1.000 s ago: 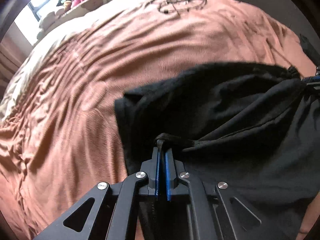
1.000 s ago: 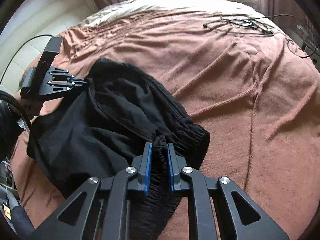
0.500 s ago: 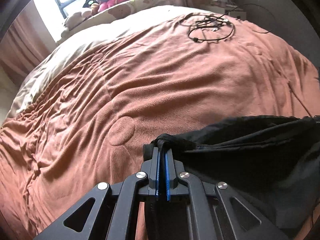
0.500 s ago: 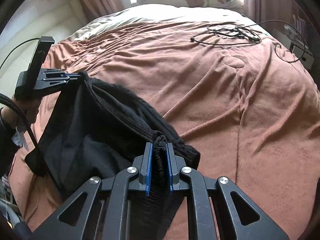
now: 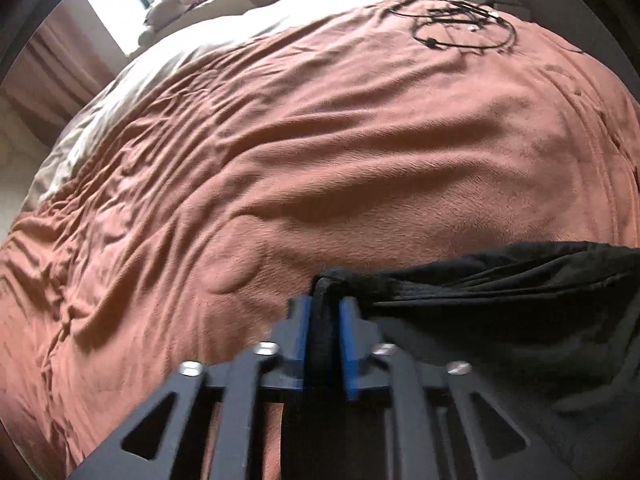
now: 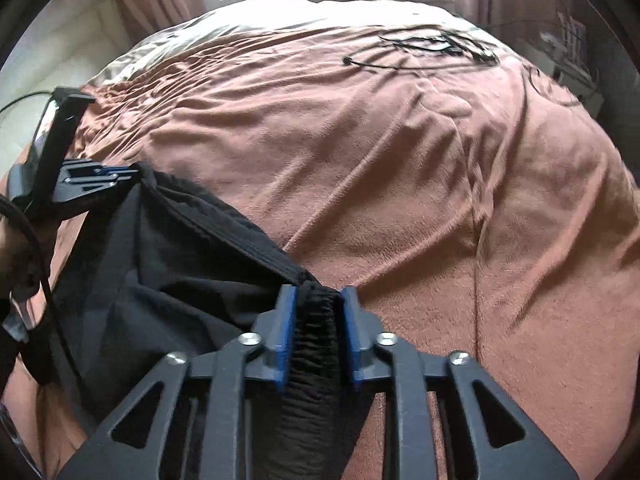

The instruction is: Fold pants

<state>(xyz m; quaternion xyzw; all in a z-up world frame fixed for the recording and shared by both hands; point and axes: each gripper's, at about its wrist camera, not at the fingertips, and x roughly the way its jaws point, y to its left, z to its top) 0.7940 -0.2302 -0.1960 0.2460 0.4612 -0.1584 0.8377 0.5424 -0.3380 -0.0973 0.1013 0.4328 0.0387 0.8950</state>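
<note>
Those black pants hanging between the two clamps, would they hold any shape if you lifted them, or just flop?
Probably flop: the black pants sag in loose folds between the left gripper and the right gripper. They look light and thin. Both sets of jaws have just been opening with cloth between them, so the pants may slide out onto the brown blanket.

A bed is being covered by a wrinkled rust-brown blanket. Daylight is being let in through a window at the far edge, where curtains are being lit. Black cables are being left near the bed's far right corner.
</note>
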